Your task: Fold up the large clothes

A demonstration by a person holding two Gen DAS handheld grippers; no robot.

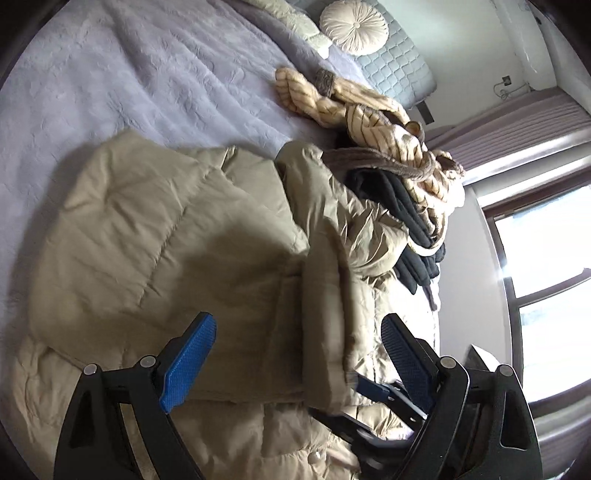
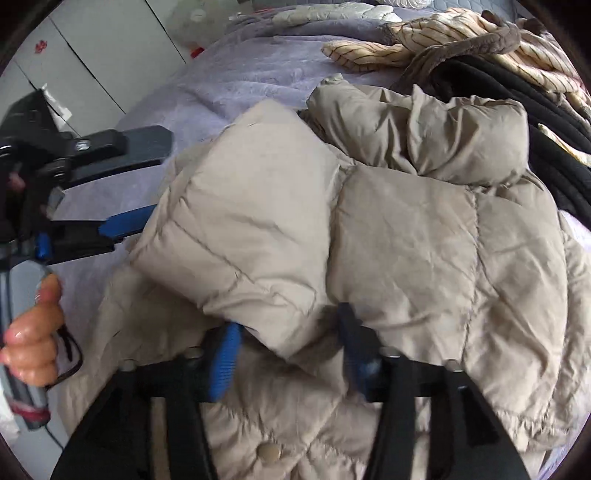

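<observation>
Left wrist view first: the left gripper point(image 1: 297, 350) hangs over the beige puffer jacket point(image 1: 155, 229), jaws spread wide and gripping nothing. The jacket sprawls across the lilac bedspread point(image 1: 110, 74), one quilted panel already laid back over the body. Beyond it sits a heap of other laundry, a cream striped garment point(image 1: 373, 110) on top of a dark one point(image 1: 406, 214), and a round cushion point(image 1: 354, 26) waits up at the headboard. Part of the other tool pokes in at lower right, low against the padding.

Over to the right wrist view: the right gripper point(image 2: 291, 354) is nosed right in under a thick folded flap of the jacket point(image 2: 258, 221). The blue pads sit apart with that flap bulging between and over them; whether they are pinching it, I cannot tell, as the padding hides the tips. A snap button point(image 2: 268, 451) shows on the lower front. Off to the left the person's hand point(image 2: 35, 332) grips the other tool's handle, its jaws parted beside the jacket's edge.

Handling call: this thing looks light but bulky, springy with fill, and the shell looks slick. Puffy panels will likely bounce back open. Best bet is a seam line or hem edge, where the fabric is thin enough to clamp.
</observation>
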